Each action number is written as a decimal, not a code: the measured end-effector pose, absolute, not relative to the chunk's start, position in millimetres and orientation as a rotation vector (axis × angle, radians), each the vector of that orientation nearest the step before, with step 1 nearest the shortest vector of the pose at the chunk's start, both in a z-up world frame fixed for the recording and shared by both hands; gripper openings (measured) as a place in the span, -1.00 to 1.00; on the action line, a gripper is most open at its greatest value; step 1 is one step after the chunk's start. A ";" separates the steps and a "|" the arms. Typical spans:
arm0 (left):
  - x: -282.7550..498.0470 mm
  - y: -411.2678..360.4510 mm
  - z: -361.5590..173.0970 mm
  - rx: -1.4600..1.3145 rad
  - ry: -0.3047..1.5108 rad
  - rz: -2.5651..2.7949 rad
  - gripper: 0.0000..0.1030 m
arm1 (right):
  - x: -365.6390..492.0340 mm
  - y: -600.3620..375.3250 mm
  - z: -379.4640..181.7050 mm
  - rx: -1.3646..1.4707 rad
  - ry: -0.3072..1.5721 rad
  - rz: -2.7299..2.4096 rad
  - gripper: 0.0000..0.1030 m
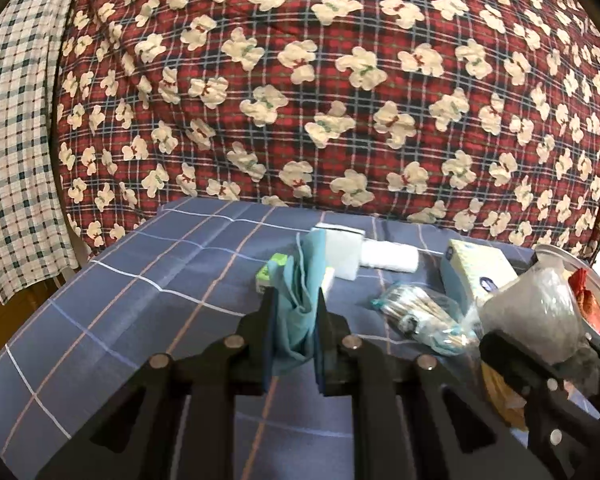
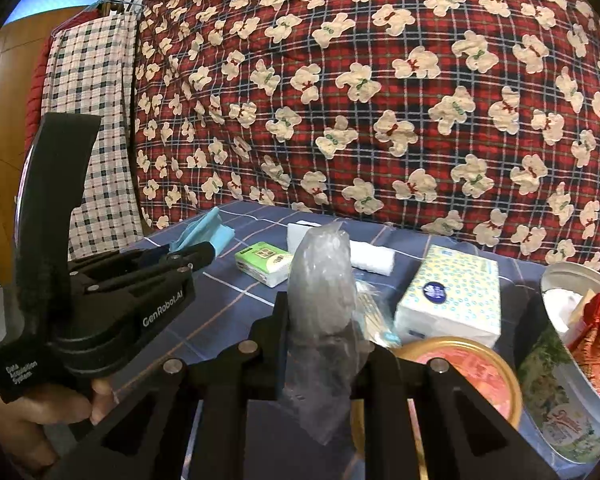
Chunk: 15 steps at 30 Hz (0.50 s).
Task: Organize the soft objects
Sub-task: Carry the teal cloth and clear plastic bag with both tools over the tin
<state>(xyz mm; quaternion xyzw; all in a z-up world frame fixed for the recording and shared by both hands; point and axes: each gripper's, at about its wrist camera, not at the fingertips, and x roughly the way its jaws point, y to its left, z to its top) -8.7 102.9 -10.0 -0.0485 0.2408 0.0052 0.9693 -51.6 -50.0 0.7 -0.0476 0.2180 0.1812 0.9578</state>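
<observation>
left wrist view: left gripper (image 1: 294,308) angled downward, clamping teal cloth (image 1: 300,280).

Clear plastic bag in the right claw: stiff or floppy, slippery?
Likely floppy: the plastic bag crumples between the right claw pads and sags below them. Probably light, looking nearly empty. Its glossy film may slip.

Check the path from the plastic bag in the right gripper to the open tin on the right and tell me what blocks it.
Nothing visible blocks it. The right gripper is shut on the plastic bag, held above the table. The open tin sits lower right; the round lid and tissue pack lie low beside it.
</observation>
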 end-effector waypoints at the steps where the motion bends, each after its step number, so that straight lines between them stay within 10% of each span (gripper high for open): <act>1: -10.7 100.1 -9.9 -0.096 0.486 0.007 -0.74 | -52.7 -52.1 1.0 -0.098 0.440 0.365 -0.66; 15: -30.1 57.4 -6.4 -0.067 0.486 -0.056 -0.74 | -70.8 -89.8 3.4 -0.085 0.414 0.321 -0.66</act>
